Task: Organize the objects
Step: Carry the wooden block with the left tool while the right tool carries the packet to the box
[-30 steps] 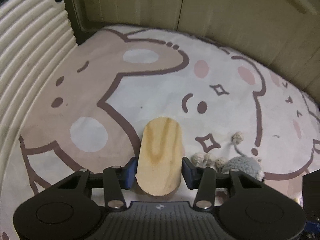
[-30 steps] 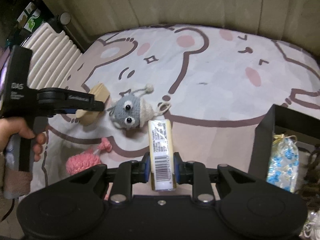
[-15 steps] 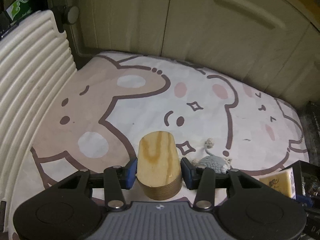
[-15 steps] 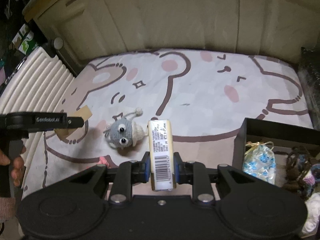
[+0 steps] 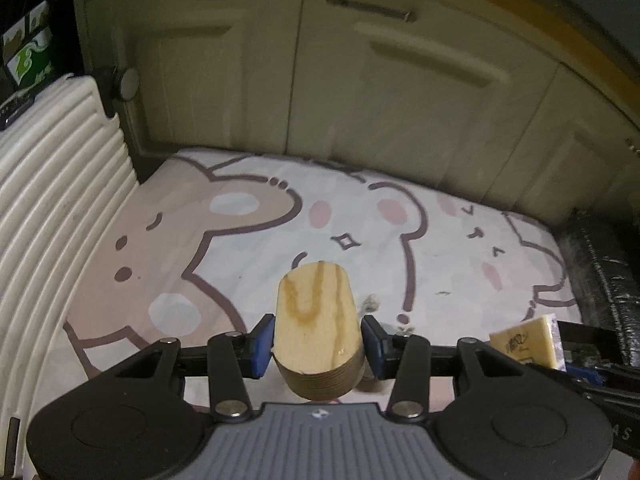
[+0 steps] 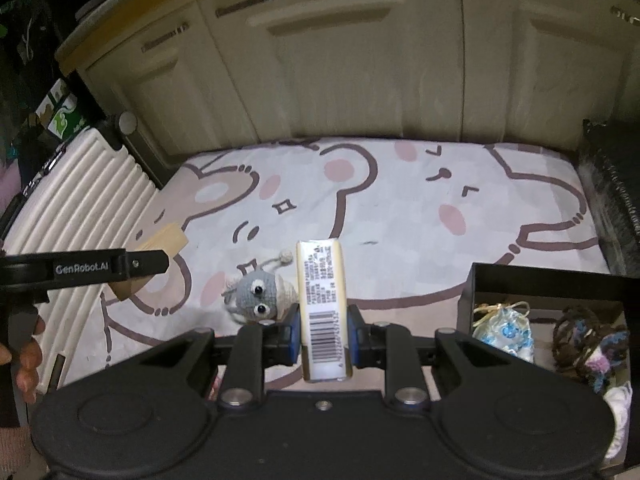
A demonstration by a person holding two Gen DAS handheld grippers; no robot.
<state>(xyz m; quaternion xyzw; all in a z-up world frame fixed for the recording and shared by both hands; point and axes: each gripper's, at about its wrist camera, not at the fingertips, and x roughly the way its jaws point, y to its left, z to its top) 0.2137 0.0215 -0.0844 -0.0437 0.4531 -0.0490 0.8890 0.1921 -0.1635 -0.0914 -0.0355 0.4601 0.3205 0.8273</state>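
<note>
Inside the black box point(image 6: 520, 280) lie a blue-patterned pouch point(image 6: 506, 330) and yarn toys point(image 6: 588, 350).

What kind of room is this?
Probably a home floor corner: a pastel cartoon-bear play mat lies before cream cabinet doors, with a grey crocheted toy and a black storage box of trinkets.

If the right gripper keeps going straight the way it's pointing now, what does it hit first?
Holding the yellow pack, the right gripper points forward and down at the bear-print mat. Bare mat probably comes first, with the cabinet doors beyond. The knitted mouse lies just left of that line. Depth is uncertain.
</note>
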